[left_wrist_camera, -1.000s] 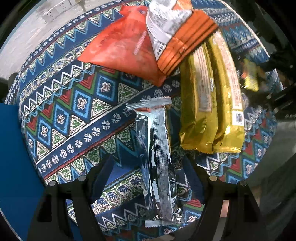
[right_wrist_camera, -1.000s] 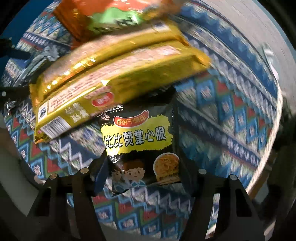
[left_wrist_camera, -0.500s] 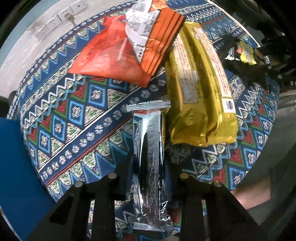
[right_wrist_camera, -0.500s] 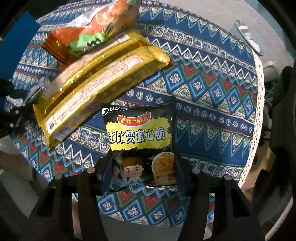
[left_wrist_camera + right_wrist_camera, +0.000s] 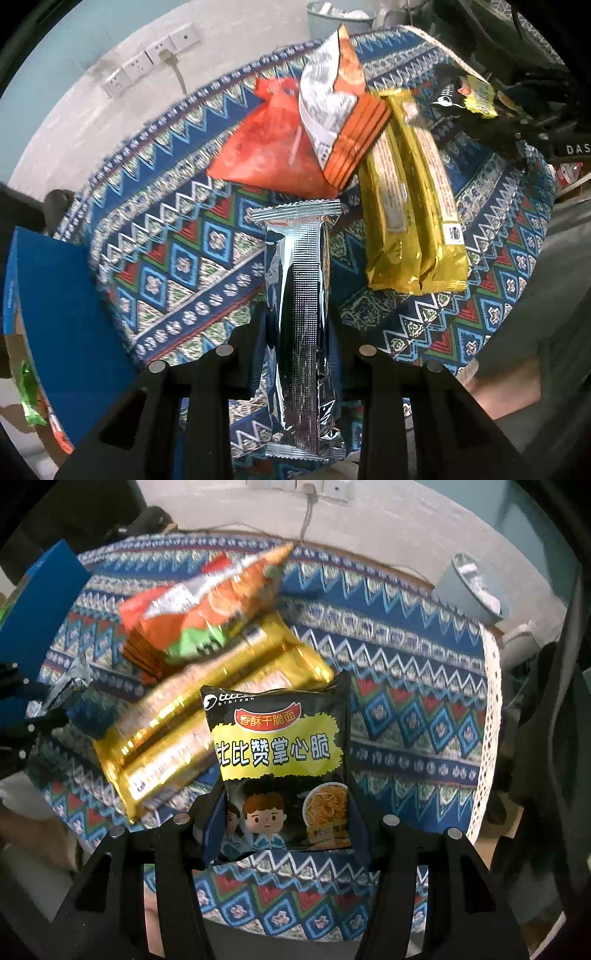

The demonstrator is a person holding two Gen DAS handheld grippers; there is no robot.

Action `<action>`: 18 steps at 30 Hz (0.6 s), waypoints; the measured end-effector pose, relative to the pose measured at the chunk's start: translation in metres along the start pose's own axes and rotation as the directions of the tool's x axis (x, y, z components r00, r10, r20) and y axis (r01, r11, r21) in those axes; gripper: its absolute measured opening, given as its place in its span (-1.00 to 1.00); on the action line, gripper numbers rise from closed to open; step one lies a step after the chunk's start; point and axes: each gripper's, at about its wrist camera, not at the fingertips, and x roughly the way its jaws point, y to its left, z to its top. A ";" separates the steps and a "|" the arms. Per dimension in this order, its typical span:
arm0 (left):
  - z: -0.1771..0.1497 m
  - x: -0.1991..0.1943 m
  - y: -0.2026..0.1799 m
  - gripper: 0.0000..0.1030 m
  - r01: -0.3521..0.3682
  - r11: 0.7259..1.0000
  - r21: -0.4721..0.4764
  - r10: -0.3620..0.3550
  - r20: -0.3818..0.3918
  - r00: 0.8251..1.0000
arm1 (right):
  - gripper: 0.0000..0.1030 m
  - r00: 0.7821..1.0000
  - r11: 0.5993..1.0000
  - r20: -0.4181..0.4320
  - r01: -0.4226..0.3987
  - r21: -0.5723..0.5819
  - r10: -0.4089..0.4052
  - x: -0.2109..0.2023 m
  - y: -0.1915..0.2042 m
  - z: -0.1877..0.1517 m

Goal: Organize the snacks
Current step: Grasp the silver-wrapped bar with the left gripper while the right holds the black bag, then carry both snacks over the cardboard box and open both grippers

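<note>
My left gripper [image 5: 297, 332] is shut on a long silver foil snack bar [image 5: 299, 306] and holds it lifted above the patterned tablecloth [image 5: 177, 258]. My right gripper [image 5: 286, 812] is shut on a black and yellow noodle snack packet [image 5: 280, 760], also lifted; that packet shows far right in the left wrist view [image 5: 469, 96]. Two gold packets [image 5: 410, 206] lie side by side on the cloth, also seen in the right wrist view [image 5: 207, 723]. An orange packet stack [image 5: 343, 122] rests on a flat red pouch [image 5: 269, 151].
A blue box [image 5: 62, 314] stands at the table's left edge, with green and orange wrappers beside it. A grey bin [image 5: 472, 587] stands on the floor past the table. Wall sockets [image 5: 147, 66] and a cable sit behind. The table's lace-trimmed edge [image 5: 487, 738] is at right.
My left gripper closed on the silver bar and raised it. My right gripper rose and pulled back with the black packet. Both views now take in more of the table and wall.
</note>
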 end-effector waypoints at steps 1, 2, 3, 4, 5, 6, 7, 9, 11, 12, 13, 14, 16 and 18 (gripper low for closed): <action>0.000 -0.004 0.002 -0.43 -0.007 1.000 -0.001 0.007 0.007 1.000 | 0.09 1.000 1.000 0.011 -0.001 0.000 0.001 -0.002 0.003 0.001; 0.000 -0.009 0.004 -0.43 -0.013 1.000 -0.002 0.013 0.012 1.000 | 0.09 1.000 1.000 0.025 -0.002 0.001 0.002 -0.004 0.005 0.003; 0.000 -0.014 0.005 -0.43 -0.018 1.000 -0.005 0.018 0.017 1.000 | 0.09 0.999 1.000 0.038 -0.008 0.001 0.008 -0.007 0.007 0.006; 0.002 -0.020 0.006 -0.43 -0.024 1.000 -0.007 0.024 0.019 1.000 | 0.09 0.999 1.000 0.049 -0.012 0.002 0.012 -0.007 0.009 0.006; 0.002 -0.026 0.006 -0.43 -0.029 0.999 -0.013 0.029 0.025 0.999 | 0.09 0.998 1.000 0.062 -0.013 0.001 0.013 -0.011 0.010 0.008; 0.001 -0.031 0.008 -0.43 -0.033 0.999 -0.019 0.034 0.032 0.999 | 0.09 0.997 1.000 0.072 -0.013 -0.002 0.013 -0.011 0.012 0.010; 0.000 -0.036 0.012 -0.43 -0.038 0.999 -0.024 0.039 0.038 0.999 | 0.09 0.996 1.000 0.088 -0.015 -0.007 0.016 -0.009 0.015 0.011; 0.002 -0.046 0.016 -0.43 -0.054 0.998 -0.042 0.056 0.037 0.998 | 0.09 0.993 1.000 0.113 -0.019 -0.012 0.021 -0.011 0.018 0.015; 0.000 -0.055 0.032 -0.43 -0.056 0.997 -0.057 0.059 0.044 0.997 | 0.09 0.990 1.000 0.136 -0.023 -0.019 0.025 -0.016 0.023 0.019; 0.000 -0.058 0.035 -0.43 -0.059 0.996 -0.065 0.062 0.049 0.997 | 0.09 0.989 0.999 0.145 -0.022 -0.024 0.025 -0.019 0.026 0.021; 0.000 -0.063 0.039 -0.43 -0.062 0.995 -0.073 0.066 0.057 0.996 | 0.09 0.987 0.999 0.156 -0.021 -0.031 0.025 -0.023 0.029 0.024; 0.001 -0.064 0.045 -0.43 -0.065 0.995 -0.078 0.069 0.062 0.996 | 0.09 0.986 0.999 0.165 -0.020 -0.036 0.026 -0.026 0.031 0.025; 0.005 -0.071 0.057 -0.43 -0.071 0.993 -0.091 0.078 0.075 0.994 | 0.09 0.982 0.999 0.185 -0.018 -0.045 0.026 -0.032 0.036 0.029; 0.006 -0.074 0.066 -0.43 -0.076 0.992 -0.101 0.085 0.087 0.993 | 0.09 0.979 0.998 0.202 -0.024 -0.051 0.034 -0.038 0.040 0.032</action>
